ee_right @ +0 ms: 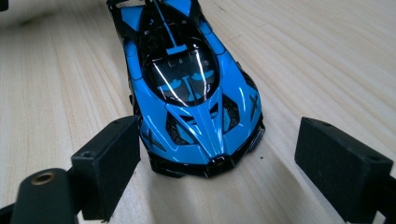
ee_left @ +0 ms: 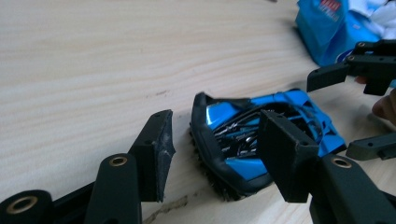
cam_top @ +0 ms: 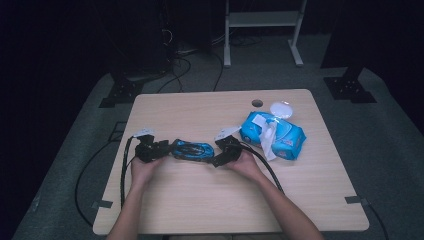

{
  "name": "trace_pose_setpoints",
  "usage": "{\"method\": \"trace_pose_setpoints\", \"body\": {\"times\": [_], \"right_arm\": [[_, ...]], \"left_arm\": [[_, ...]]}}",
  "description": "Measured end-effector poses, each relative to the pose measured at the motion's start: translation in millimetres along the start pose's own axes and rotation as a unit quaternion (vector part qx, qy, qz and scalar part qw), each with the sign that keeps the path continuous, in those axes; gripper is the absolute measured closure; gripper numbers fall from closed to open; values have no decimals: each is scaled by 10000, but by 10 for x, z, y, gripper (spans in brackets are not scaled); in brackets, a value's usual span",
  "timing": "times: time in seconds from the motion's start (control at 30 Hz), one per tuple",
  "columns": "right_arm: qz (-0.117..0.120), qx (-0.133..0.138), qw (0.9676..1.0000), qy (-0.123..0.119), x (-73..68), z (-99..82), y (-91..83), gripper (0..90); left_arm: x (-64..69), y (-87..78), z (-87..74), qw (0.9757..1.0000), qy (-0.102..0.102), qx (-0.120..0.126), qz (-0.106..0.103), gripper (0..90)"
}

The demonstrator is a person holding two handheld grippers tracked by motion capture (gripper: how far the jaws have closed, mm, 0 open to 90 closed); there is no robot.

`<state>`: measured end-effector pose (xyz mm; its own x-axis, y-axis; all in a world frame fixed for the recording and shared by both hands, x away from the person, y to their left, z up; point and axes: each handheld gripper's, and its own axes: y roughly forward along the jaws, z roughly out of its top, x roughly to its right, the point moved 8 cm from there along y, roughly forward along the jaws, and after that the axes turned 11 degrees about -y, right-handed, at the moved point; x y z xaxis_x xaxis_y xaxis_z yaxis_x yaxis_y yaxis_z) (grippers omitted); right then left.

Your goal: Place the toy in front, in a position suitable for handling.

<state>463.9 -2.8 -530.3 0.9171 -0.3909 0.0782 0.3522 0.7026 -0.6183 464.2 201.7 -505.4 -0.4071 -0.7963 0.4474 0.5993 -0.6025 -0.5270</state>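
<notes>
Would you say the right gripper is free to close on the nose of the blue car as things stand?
Probably yes: the right gripper has its jaws open on either side of the car nose, with bare table between pads and car.

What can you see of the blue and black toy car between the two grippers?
The blue and black toy car is a glossy, low sports model that looks like painted metal or plastic, with a dark cockpit canopy, black vents and a black tail. It rests upright on its wheels on the pale wooden table, lengthwise between the hands. The left gripper straddles its tail, the right gripper its nose, a gap at each side; contact cannot be confirmed.
</notes>
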Motion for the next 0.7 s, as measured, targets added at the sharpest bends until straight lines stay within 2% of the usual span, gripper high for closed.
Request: {"method": "trace_pose_setpoints", "body": {"times": [0.23, 0.4, 0.7], "right_arm": [[-26, -111, 9998, -192, -43, 16, 61, 135], [-53, -241, 9994, -261, -50, 35, 119, 138], [-6, -379, 9987, -356, -69, 73, 200, 139]], "left_arm": [[-28, 36, -58, 9997, -154, -189, -90, 482], [-16, 84, -93, 9993, -124, -326, -140, 536], [-1, 96, -98, 9990, -172, -355, -203, 546]]}}
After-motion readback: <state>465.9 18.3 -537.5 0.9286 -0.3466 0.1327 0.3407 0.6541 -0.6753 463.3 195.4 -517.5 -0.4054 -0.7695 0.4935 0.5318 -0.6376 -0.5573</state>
